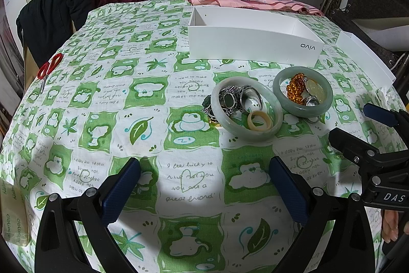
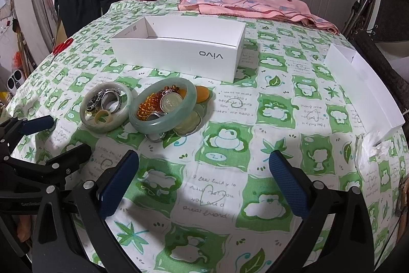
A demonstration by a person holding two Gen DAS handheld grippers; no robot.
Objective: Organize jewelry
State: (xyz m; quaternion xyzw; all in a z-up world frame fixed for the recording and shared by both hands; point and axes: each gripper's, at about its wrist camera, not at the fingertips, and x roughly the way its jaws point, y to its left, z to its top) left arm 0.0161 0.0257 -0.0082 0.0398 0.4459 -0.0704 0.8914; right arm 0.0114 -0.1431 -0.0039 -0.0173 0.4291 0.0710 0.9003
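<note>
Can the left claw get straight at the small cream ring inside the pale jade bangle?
Probably yes. The left claw is open, the small cream ring lies uncovered inside the pale jade bangle, and only bare tablecloth lies between.

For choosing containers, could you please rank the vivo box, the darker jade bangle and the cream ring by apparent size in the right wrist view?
1. vivo box, largest.
2. darker jade bangle.
3. cream ring, smallest.
</note>
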